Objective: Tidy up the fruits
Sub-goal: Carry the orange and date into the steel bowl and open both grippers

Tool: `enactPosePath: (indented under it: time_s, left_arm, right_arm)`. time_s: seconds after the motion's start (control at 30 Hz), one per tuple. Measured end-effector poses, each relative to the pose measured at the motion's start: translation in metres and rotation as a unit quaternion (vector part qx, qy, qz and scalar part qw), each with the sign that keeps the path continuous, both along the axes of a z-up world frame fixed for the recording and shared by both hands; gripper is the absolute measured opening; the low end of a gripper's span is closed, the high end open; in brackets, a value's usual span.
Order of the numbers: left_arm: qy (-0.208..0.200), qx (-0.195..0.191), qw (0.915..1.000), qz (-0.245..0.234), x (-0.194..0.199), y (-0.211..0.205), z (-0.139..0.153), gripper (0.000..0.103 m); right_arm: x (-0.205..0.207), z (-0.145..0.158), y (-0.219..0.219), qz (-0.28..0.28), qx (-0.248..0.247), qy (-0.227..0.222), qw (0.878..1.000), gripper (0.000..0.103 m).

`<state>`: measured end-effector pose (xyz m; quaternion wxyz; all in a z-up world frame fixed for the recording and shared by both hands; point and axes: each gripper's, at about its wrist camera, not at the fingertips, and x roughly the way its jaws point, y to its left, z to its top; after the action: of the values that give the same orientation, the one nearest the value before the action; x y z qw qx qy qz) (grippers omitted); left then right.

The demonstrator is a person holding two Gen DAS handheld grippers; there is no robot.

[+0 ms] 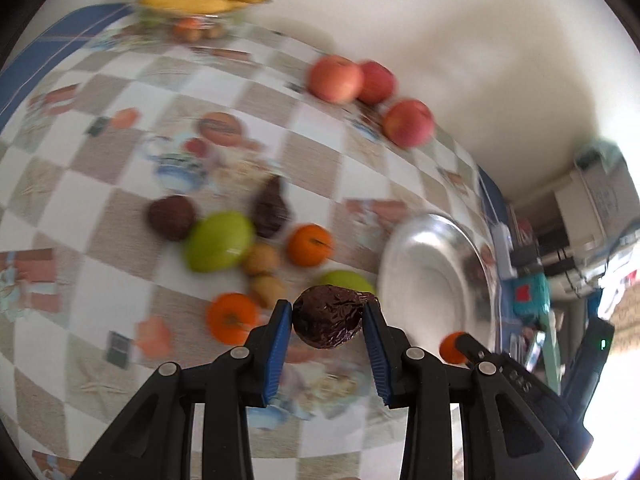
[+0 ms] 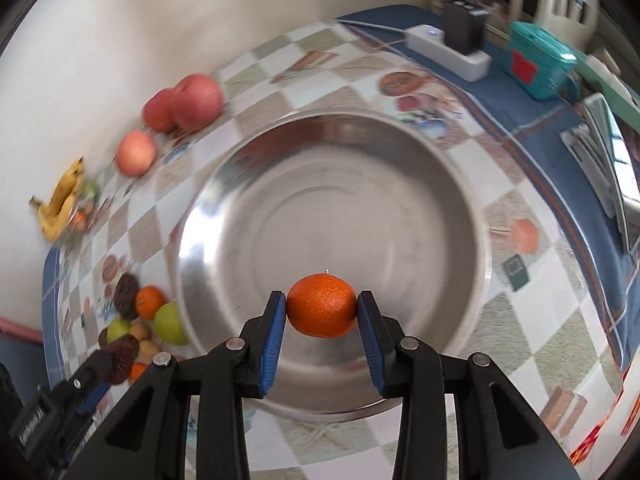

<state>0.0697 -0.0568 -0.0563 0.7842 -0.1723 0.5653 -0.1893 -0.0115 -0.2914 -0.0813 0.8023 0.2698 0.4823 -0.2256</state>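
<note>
Tangerine (image 2: 321, 305) clamped in right tool (image 2: 322, 307) above steel bowl (image 2: 224, 184).

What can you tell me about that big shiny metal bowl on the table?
The metal bowl is wide, round and shallow, apparently stainless steel, with a flat bottom, sloping walls and a thin rolled rim. It sits upright on the checked tablecloth and nothing lies in it. The right gripper holds an orange mandarin over its near side. A green fruit lies against or beside its left rim.
</note>
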Motion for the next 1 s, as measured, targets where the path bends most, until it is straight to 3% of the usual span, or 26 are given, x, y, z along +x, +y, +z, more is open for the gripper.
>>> enactPosePath:
  time_s: [0.23, 0.43, 0.6, 0.67, 0.73, 0.93, 1.0]
  left_arm:
    - [-0.001, 0.008, 0.9977, -0.068, -0.01, -0.067, -0.007, 0.039]
    - [0.006, 0.02, 0.994, -0.107, -0.016, -0.093, -0.018, 0.041]
    - [0.01, 0.018, 0.9955, -0.092, -0.014, -0.082, -0.018, 0.054]
    - [0.011, 0.029, 0.9958, -0.086, -0.011, -0.077, -0.019, 0.065]
    - [0.006, 0.054, 0.9958, -0.073, -0.01, -0.069, -0.018, 0.076]
    - [-0.003, 0.139, 0.9901, -0.02, -0.004, -0.04, -0.019, 0.101]
    - [-0.009, 0.158, 0.9874, 0.0, -0.003, -0.029, -0.018, 0.103]
  right_arm:
    - [-0.012, 0.001, -0.018, -0.026, -0.008, -0.002, 1.0, 0.039]
    - [-0.016, 0.003, -0.026, -0.038, -0.016, -0.004, 0.999, 0.04]
    - [-0.015, 0.006, -0.024, -0.034, -0.025, -0.009, 0.999, 0.05]
    - [-0.015, 0.005, -0.023, -0.031, -0.029, -0.007, 0.999, 0.055]
    - [-0.014, 0.003, -0.02, -0.028, -0.035, -0.003, 0.999, 0.071]
    - [-0.008, 0.0, -0.009, 0.002, -0.051, -0.004, 0.999, 0.084]
    - [-0.005, 0.0, -0.004, 0.015, -0.056, -0.006, 0.998, 0.086]
